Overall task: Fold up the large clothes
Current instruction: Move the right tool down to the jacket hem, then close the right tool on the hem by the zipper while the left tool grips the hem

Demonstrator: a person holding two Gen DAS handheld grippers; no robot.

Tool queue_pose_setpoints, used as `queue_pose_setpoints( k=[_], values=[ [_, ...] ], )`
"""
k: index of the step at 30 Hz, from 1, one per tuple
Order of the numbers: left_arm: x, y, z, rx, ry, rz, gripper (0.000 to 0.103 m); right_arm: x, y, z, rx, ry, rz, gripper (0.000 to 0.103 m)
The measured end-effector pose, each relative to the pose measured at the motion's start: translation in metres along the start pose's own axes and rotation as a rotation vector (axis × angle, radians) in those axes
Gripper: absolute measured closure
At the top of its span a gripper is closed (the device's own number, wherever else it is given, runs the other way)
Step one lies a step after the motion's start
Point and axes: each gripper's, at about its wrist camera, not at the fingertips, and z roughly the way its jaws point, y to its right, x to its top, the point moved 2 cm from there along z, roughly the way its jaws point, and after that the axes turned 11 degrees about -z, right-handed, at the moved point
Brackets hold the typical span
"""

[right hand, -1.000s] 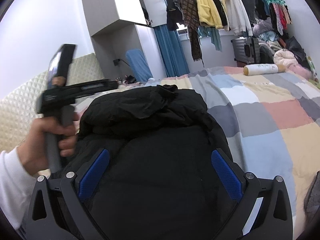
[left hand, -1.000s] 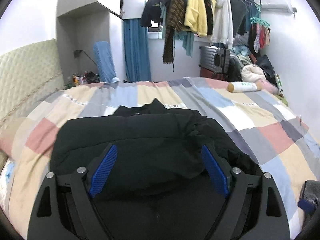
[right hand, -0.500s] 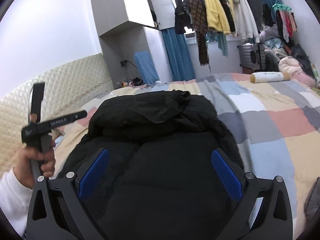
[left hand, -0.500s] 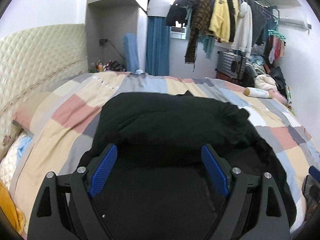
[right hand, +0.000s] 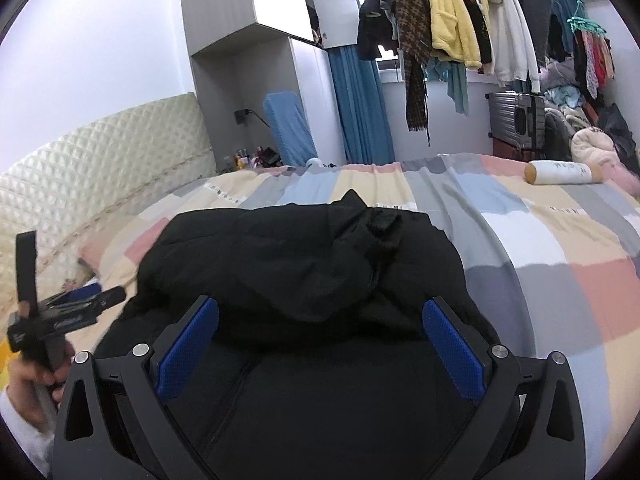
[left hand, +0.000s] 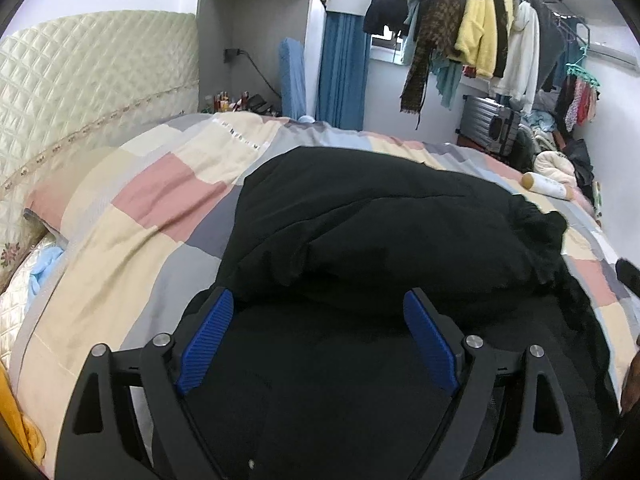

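A large black padded jacket [left hand: 380,240] lies on the bed, its top part folded down over its body; it also shows in the right wrist view [right hand: 312,280]. My left gripper [left hand: 318,308] is open and empty, hovering over the jacket's near part. My right gripper [right hand: 320,320] is open and empty, also over the near part. The left gripper [right hand: 86,302] appears at the left edge of the right wrist view, held in a hand beside the jacket.
The jacket rests on a patchwork quilt [left hand: 160,208] covering the bed. A padded headboard [left hand: 80,88] stands at the left. A cream bolster [right hand: 560,172] lies at the far right. Clothes [right hand: 452,16] hang on a rail behind the bed, with a suitcase [right hand: 516,120] below.
My left gripper has swung left and lower, off to the jacket's left side. My right gripper has pulled back a little. The jacket has not visibly moved.
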Motion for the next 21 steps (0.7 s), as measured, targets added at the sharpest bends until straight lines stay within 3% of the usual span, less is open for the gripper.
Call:
queue_pose_setpoints(
  k=[3, 6, 14, 17, 19, 21],
  values=[
    [0.0, -0.007, 0.014, 0.022, -0.016, -0.004, 0.011, 0.0, 0.013, 0.024, 0.011, -0.02, 0.042, 0.001],
    [0.001, -0.015, 0.029, 0.062, -0.027, 0.008, 0.0, 0.0, 0.025, 0.047, 0.01, -0.052, 0.079, 0.005],
    [-0.009, -0.034, 0.071, 0.21, -0.107, 0.08, 0.0, 0.007, 0.056, 0.1, 0.002, -0.102, 0.12, 0.022],
    [-0.014, -0.04, 0.088, 0.268, -0.13, 0.09, 0.0, 0.001, 0.061, 0.11, 0.043, -0.106, 0.125, 0.037],
    [-0.015, -0.044, 0.098, 0.289, -0.137, 0.078, 0.0, 0.0, 0.058, 0.114, 0.072, -0.108, 0.123, 0.054],
    [-0.012, -0.049, 0.104, 0.297, -0.121, 0.049, 0.0, 0.003, 0.049, 0.117, 0.08, -0.118, 0.095, 0.079]
  ],
)
